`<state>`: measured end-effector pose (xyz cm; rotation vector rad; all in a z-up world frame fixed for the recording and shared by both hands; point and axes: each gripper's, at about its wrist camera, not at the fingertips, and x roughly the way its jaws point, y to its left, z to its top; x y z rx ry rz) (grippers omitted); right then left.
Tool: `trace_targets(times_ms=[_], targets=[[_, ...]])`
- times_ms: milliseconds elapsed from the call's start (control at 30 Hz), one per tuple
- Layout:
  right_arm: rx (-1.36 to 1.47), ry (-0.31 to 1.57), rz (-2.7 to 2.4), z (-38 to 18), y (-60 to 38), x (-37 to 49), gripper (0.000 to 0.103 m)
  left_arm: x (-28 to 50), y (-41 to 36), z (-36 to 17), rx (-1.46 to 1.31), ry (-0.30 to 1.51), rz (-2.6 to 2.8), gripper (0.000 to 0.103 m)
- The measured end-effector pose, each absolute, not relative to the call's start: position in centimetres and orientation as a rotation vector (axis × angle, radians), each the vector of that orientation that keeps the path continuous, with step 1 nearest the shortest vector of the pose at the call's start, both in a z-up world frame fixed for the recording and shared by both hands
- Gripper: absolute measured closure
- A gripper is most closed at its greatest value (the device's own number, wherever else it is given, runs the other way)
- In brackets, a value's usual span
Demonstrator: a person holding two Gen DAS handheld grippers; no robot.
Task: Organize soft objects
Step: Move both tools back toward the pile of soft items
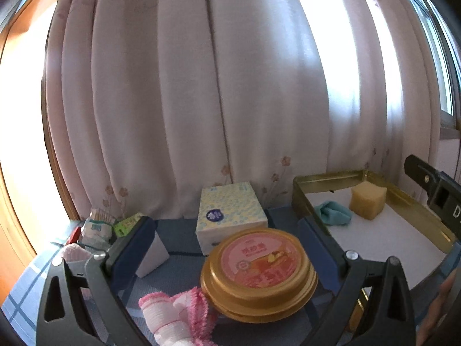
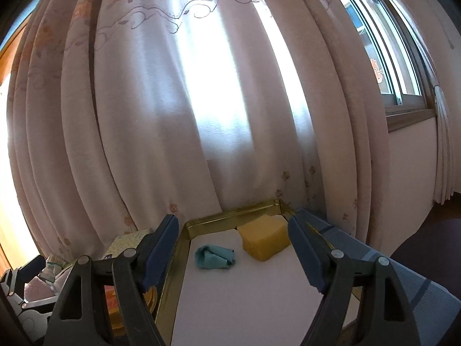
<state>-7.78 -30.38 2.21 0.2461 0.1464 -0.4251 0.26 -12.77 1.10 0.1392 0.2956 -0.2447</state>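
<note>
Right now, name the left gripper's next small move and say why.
Probably dip the left gripper toward the pink towel and close on it. Its jaws stand open and empty, the towel lies on the table just below them, and the gold tray already holds the teal cloth and sponge.

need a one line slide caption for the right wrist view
Open right gripper faces a gold-rimmed tray holding a teal cloth and a yellow sponge, before a sunlit curtain.
</note>
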Motion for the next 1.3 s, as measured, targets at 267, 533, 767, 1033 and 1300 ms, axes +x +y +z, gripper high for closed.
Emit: trace_targets(times_ms=[267, 533, 767, 1033, 1300], targets=[[0.246, 0.169, -0.388, 2.3, -28.2, -7.7, 0.023, 0.5, -11.0, 0.9, 0.104, 0.326, -0.250, 0.002], [0.237, 0.173, -0.351, 2.2, -25.8, -7.3, 0.023, 0.6, -9.4, 1.0, 0.108, 0.327, -0.247, 0.002], [0.247, 0.185, -0.325, 2.1, -24.2, -6.8, 0.023, 1.2, -7.2, 0.9, 0.104, 0.339, -0.228, 0.002], [0.242, 0.201, -0.286, 2.0, -22.1, -6.2, 0.023, 1.9, -3.9, 1.0, 0.097, 0.341, -0.188, 0.003], [0.224, 0.254, -0.190, 1.7, -18.8, -5.3, 0.023, 3.7, 1.3, 0.9, 0.064, 0.362, -0.102, 0.002]])
